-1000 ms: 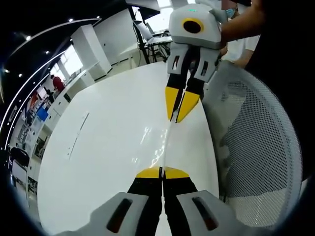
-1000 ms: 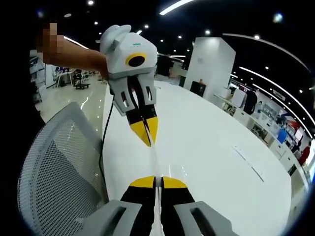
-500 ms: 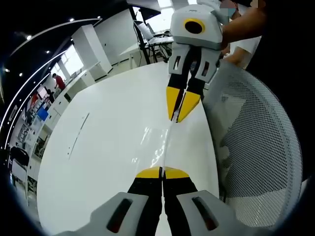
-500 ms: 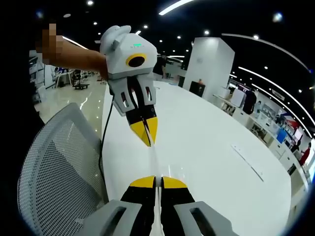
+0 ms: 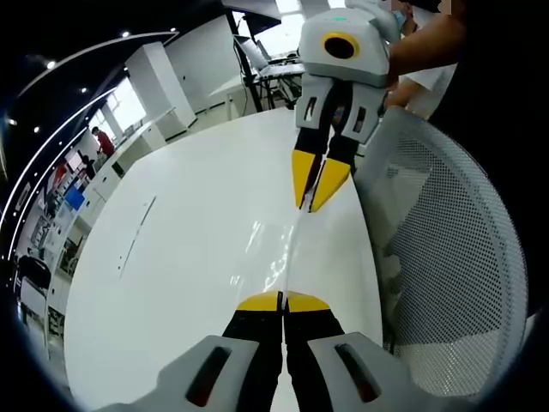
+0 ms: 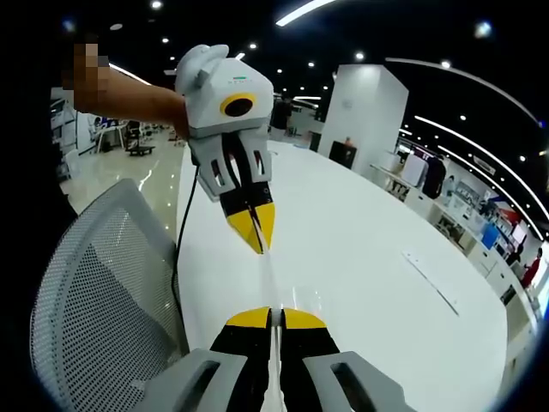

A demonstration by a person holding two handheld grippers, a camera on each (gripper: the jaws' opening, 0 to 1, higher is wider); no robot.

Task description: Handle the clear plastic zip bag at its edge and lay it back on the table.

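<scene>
Both claws, left claw point(image 5: 281, 300) and right claw point(image 6: 273, 316), are pinched shut on the bag point(image 5: 287, 249) edge, so I'd lower them together, keeping it taut, onto the worktop point(image 5: 189, 249).

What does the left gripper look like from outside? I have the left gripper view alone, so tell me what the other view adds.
Observer: In the right gripper view, the left gripper has its yellow tips pinched shut on the clear plastic zip bag.
Operator: Anything trailing from it?
Observer: A black cable runs down beside it along the table edge, next to the mesh chair.
Operator: And the right gripper's own jaws?
Observer: The right gripper is shut on the bag's near edge.
</scene>
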